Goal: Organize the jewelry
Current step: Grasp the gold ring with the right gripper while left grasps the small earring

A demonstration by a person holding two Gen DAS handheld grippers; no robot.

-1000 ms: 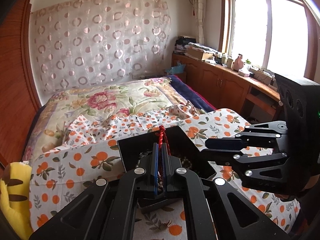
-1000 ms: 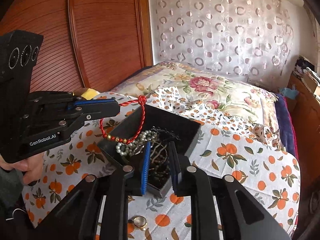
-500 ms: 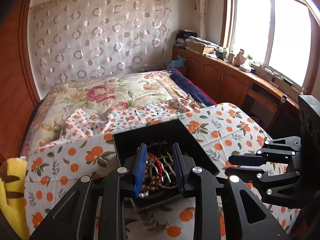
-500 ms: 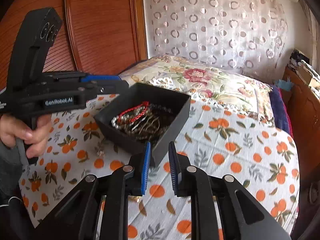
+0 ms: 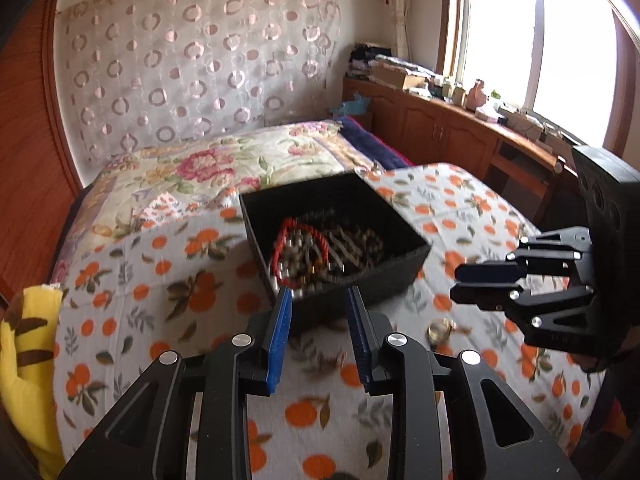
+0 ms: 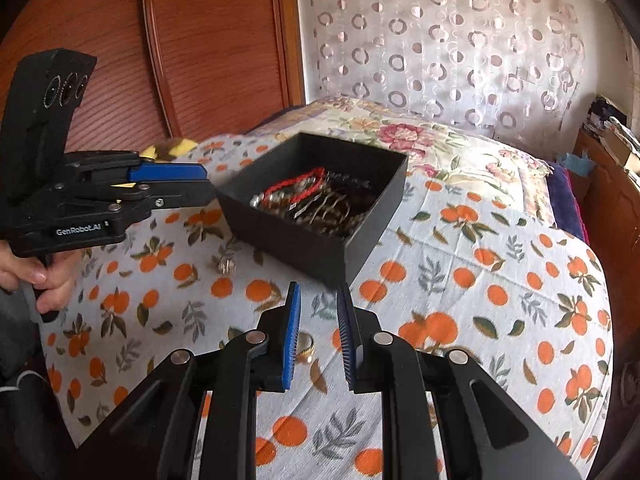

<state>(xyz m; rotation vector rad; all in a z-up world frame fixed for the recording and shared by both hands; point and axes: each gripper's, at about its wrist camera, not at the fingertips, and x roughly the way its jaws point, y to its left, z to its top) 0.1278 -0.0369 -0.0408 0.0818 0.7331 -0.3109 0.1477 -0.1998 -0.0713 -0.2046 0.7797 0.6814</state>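
Note:
A black open box [image 5: 404, 268] [image 6: 312, 248] sits on the orange-print cloth and holds a red cord bracelet [image 5: 298, 226] [image 6: 296, 186] on top of beads and metal pieces. My left gripper [image 5: 318, 300] is open and empty, just short of the box's near wall; it also shows in the right wrist view [image 6: 200, 184] at the box's left. My right gripper [image 6: 318, 294] is open and empty, near the box's front corner. A gold ring [image 5: 440, 328] [image 6: 306, 346] lies on the cloth below the right gripper. A small metal piece [image 6: 226, 266] lies left of the box.
The orange-print cloth [image 6: 480, 280] covers a raised surface with a floral bedspread [image 5: 208, 168] behind it. A yellow plush toy [image 5: 24, 352] lies at the left edge. Wooden cabinets [image 5: 448, 136] run under the window on the right, a wooden wardrobe [image 6: 200, 48] on the left.
My left gripper let go of the red bracelet, which now lies in the box, opened wider and drew back. My right gripper also pulled back from the box.

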